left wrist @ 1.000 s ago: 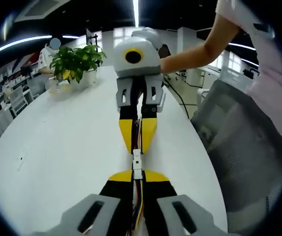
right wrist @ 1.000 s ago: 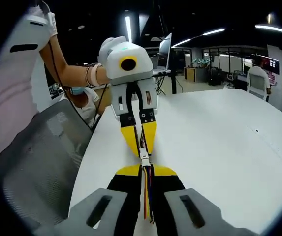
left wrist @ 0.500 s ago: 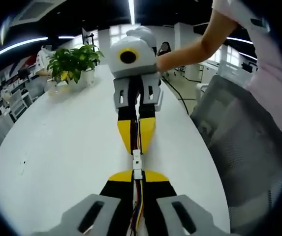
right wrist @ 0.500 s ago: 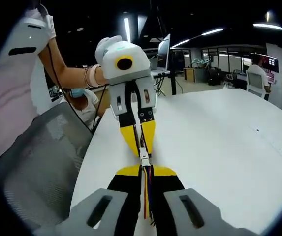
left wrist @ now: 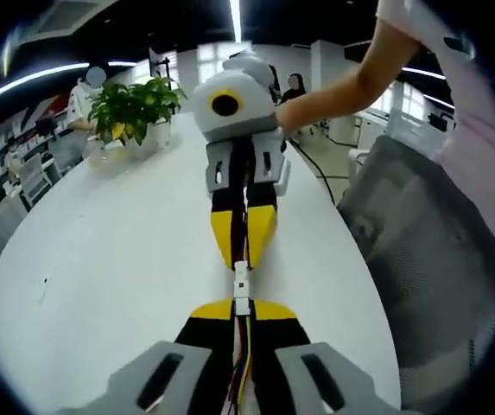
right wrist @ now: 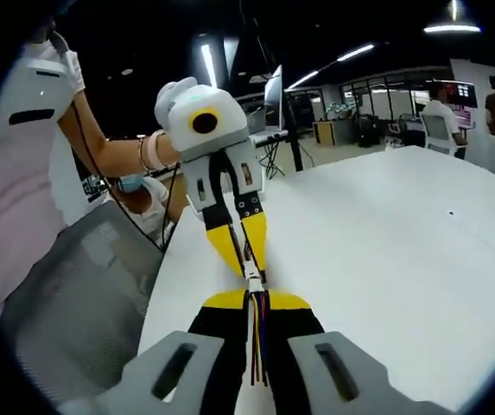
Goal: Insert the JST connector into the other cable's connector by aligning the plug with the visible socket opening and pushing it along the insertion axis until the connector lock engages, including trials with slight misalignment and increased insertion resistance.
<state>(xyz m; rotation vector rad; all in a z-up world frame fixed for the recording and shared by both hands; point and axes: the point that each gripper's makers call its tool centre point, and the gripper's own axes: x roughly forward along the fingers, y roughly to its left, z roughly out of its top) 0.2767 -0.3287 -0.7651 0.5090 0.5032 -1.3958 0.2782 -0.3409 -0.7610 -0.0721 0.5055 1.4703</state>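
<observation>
In the left gripper view my left gripper [left wrist: 241, 306] is shut on a white JST connector [left wrist: 241, 299] whose coloured wires [left wrist: 242, 367] run back between its jaws. My right gripper [left wrist: 243, 258] comes in from above, tip to tip with the left one, and is shut on the other white connector [left wrist: 241, 277]. The two housings touch end to end in one straight line. In the right gripper view my right gripper [right wrist: 256, 297] holds its connector [right wrist: 254, 284] and wires [right wrist: 257, 346], while the left gripper [right wrist: 247, 259] faces it, tilted slightly left. I cannot tell whether the lock is latched.
Both grippers hover over a white table [left wrist: 100, 251]. A potted plant [left wrist: 130, 108] stands at its far end. A grey mesh chair [left wrist: 428, 251] sits beside the table edge. The person's arm [left wrist: 342, 86] reaches in behind the right gripper. A seated person [right wrist: 139, 186] is beyond the chair [right wrist: 66, 294].
Both views have shifted a little with the hands; in the right gripper view the left gripper now leans further left. The connectors have stayed pressed together between the tips.
</observation>
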